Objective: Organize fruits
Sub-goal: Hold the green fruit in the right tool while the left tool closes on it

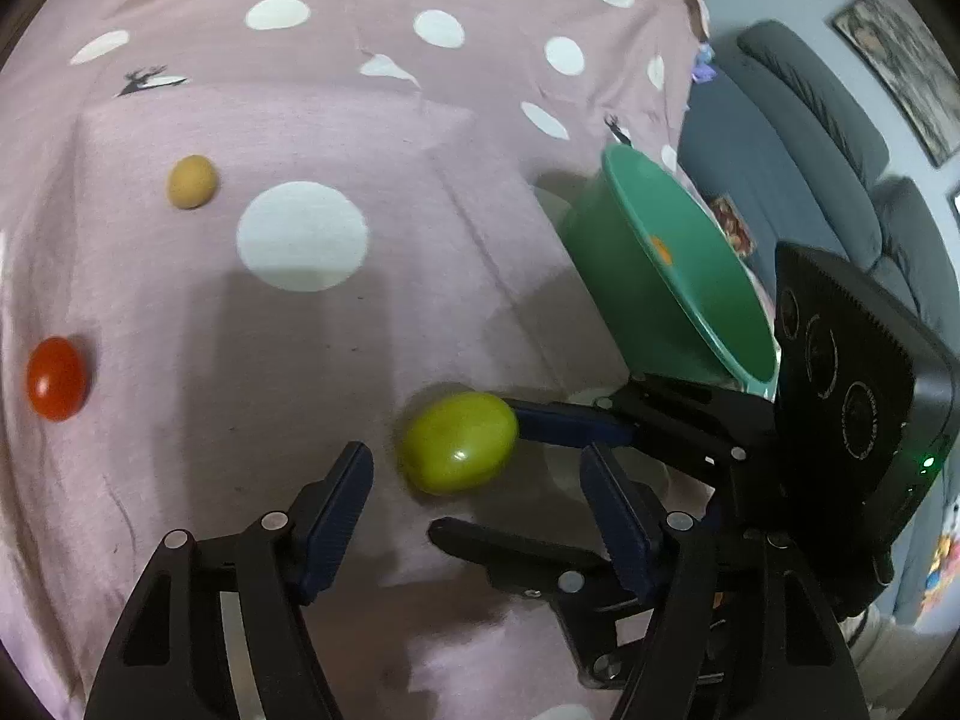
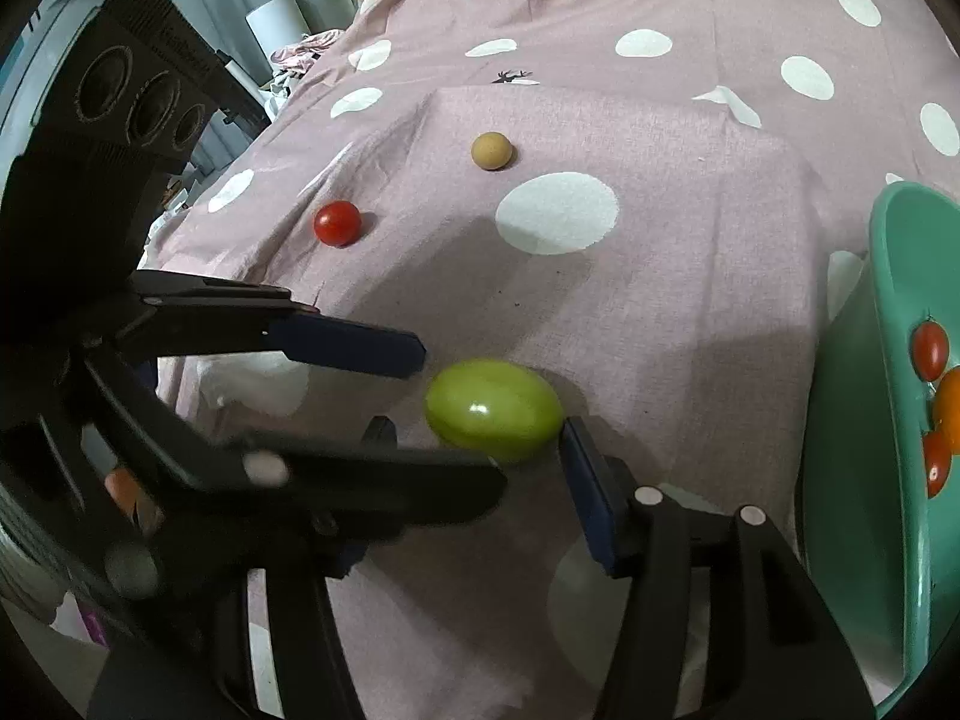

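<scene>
Both claws crowded the green fruit (image 1: pixel 459 443) on the spotted cloth (image 1: pixel 300 312). The left claw (image 1: pixel 474 483) stood apart, the fruit just ahead of its tips and untouched. The right claw (image 2: pixel 492 420) was apart too, one pad beside the fruit. This looked like the pick-up step; next, one claw had to clamp it and carry it to the green bowl (image 2: pixel 900 276).

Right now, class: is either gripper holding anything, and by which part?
Nothing is held. The green fruit lies on the cloth; one finger of the right gripper touches its end, the left gripper's fingers stand clear.
</scene>
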The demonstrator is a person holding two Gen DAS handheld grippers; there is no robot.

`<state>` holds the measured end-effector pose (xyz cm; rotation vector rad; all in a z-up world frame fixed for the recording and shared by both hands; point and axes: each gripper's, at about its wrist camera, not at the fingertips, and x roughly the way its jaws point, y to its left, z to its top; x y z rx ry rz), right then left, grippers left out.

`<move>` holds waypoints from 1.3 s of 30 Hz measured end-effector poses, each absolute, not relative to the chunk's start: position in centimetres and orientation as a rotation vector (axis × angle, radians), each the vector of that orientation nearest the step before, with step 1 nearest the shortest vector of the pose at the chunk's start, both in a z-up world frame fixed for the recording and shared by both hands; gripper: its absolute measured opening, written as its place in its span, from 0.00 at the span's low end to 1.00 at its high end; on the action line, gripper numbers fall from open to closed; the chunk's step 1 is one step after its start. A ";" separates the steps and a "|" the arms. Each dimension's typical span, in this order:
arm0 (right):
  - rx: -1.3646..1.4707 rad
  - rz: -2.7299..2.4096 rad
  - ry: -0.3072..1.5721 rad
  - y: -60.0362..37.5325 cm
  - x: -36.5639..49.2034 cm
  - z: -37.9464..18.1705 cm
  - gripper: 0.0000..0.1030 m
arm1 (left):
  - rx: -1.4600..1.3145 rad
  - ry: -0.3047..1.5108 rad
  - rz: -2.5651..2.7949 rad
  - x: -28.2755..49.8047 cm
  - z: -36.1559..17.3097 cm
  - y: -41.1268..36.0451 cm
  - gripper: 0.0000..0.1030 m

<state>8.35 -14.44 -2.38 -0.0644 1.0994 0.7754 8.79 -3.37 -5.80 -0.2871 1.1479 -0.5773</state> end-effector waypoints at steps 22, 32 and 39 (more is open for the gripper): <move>-0.029 0.724 1.111 -13.8 11.9 -2.5 0.55 | -0.395 1.123 -0.613 13.6 -6.4 -1.9 0.56; -0.086 0.651 1.086 -11.0 17.0 -0.9 0.70 | -0.472 1.036 -0.504 15.5 -5.2 1.9 0.56; -0.107 0.608 1.133 -9.5 20.3 -2.8 0.49 | -0.554 0.997 -0.446 15.1 -5.3 5.4 0.56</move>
